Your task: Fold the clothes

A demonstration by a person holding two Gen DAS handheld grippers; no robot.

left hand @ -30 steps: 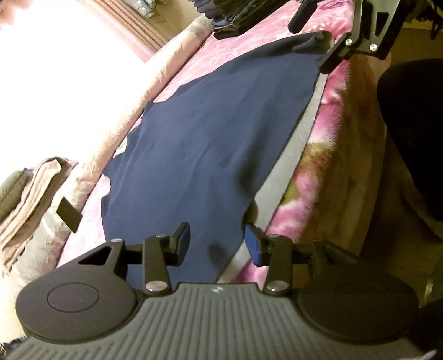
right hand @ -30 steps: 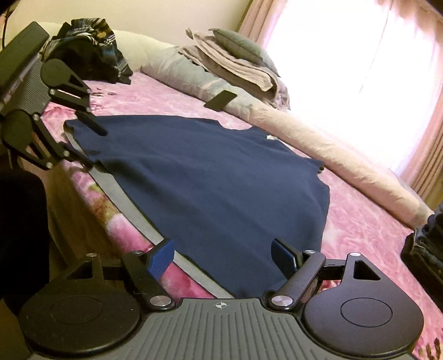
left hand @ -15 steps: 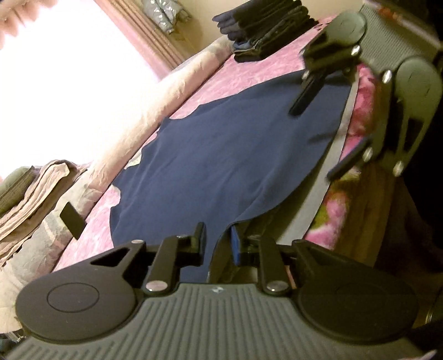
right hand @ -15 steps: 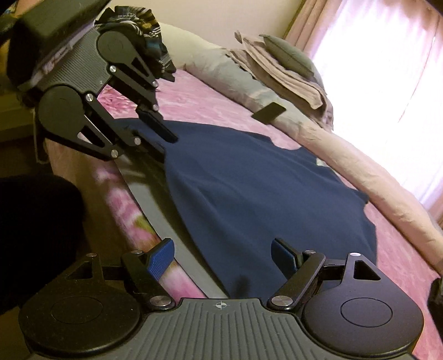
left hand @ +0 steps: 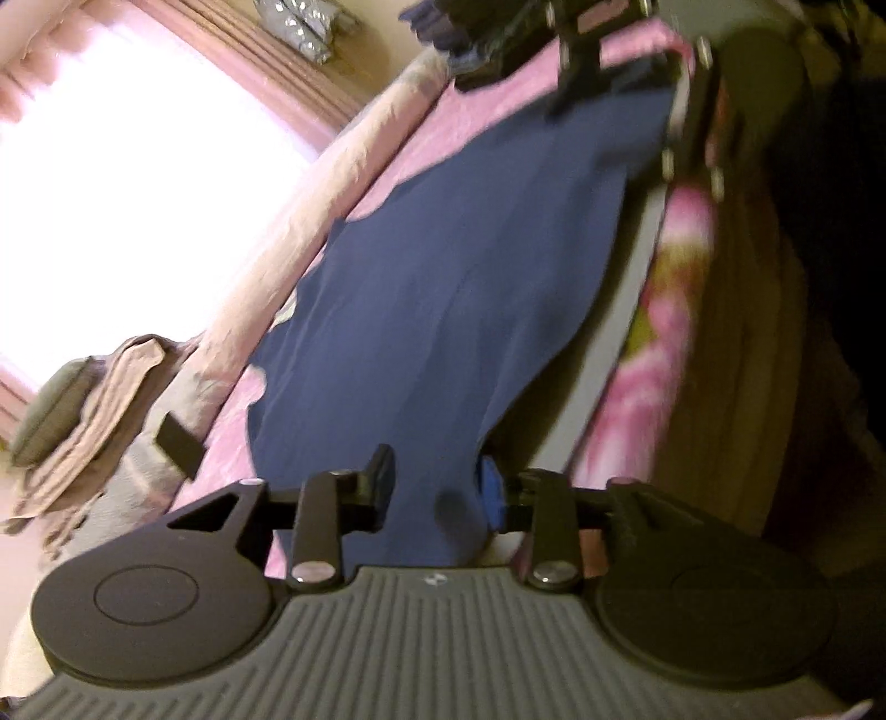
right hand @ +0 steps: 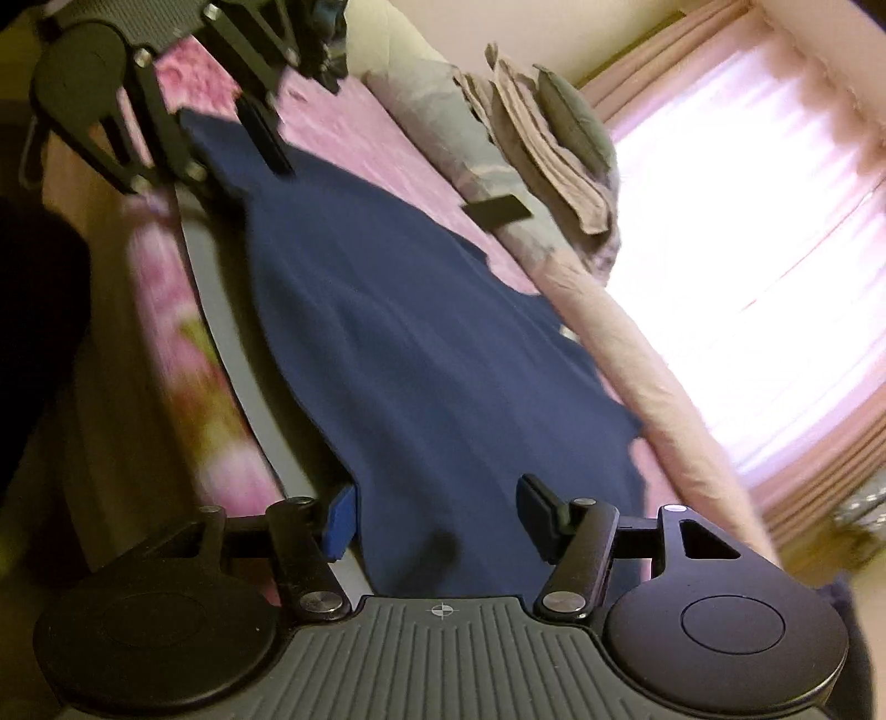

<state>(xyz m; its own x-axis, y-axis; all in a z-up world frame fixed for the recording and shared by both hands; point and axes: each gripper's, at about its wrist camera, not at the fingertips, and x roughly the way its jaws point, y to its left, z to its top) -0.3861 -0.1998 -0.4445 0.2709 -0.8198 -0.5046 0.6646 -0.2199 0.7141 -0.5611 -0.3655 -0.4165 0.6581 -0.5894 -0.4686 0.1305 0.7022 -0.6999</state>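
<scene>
A navy blue garment (left hand: 443,299) lies spread flat on the pink floral bed, its near edge along a grey strip (left hand: 620,343) by the bed's side. It also shows in the right wrist view (right hand: 421,354). My left gripper (left hand: 437,490) is open with one end of the garment's near edge between its fingers. My right gripper (right hand: 437,518) is open with the other end of that edge between its fingers. Each gripper appears blurred at the far end of the other's view: the right gripper (left hand: 637,77), the left gripper (right hand: 183,116).
A rolled pink blanket (right hand: 653,382) runs along the far side of the bed under a bright window. Folded towels and a grey pillow (right hand: 559,144) are stacked at one end. A pile of dark clothes (left hand: 487,33) sits at the other end. A small black card (right hand: 495,210) lies near the towels.
Both grippers have dropped lower and moved in to the garment's near edge. The left gripper narrowed half a second ago and has widened again. Both views have tilted.
</scene>
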